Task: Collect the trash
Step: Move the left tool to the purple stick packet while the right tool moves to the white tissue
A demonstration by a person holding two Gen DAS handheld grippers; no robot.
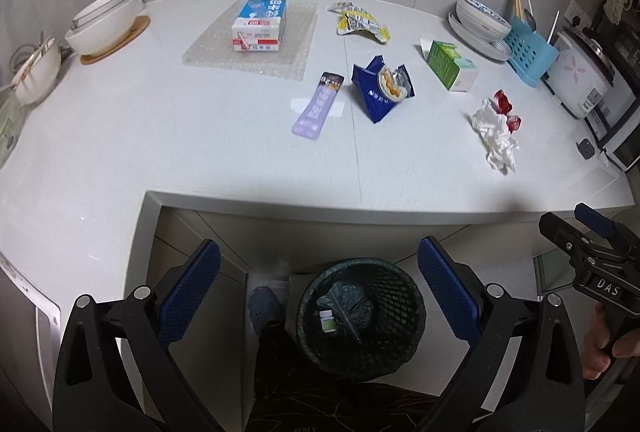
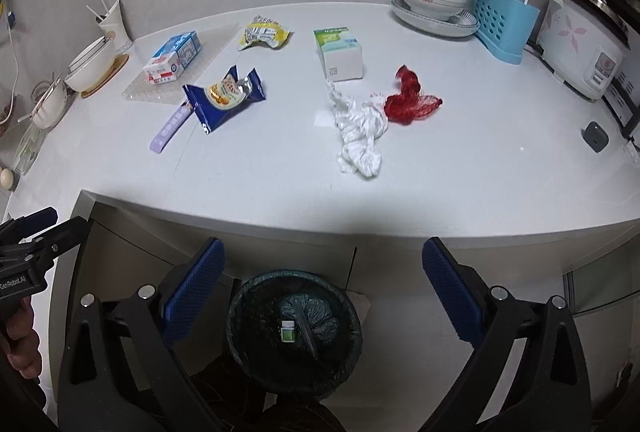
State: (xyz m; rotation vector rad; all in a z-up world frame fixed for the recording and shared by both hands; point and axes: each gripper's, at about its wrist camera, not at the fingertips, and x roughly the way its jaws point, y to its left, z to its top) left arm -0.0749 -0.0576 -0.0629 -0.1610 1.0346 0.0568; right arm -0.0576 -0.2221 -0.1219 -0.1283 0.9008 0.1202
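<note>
Right wrist view shows both grippers, left gripper (image 1: pixel 319 292) and right gripper (image 2: pixel 322 290), released and empty above the mesh bin (image 2: pixel 294 328); beyond the bin, the crumpled tissue (image 2: pixel 360 136) deserves a central pinch.

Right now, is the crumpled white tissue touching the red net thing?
Touching. In the right wrist view the white tissue runs right up against the red net, with no counter showing between them at the tissue's upper right edge.
</note>
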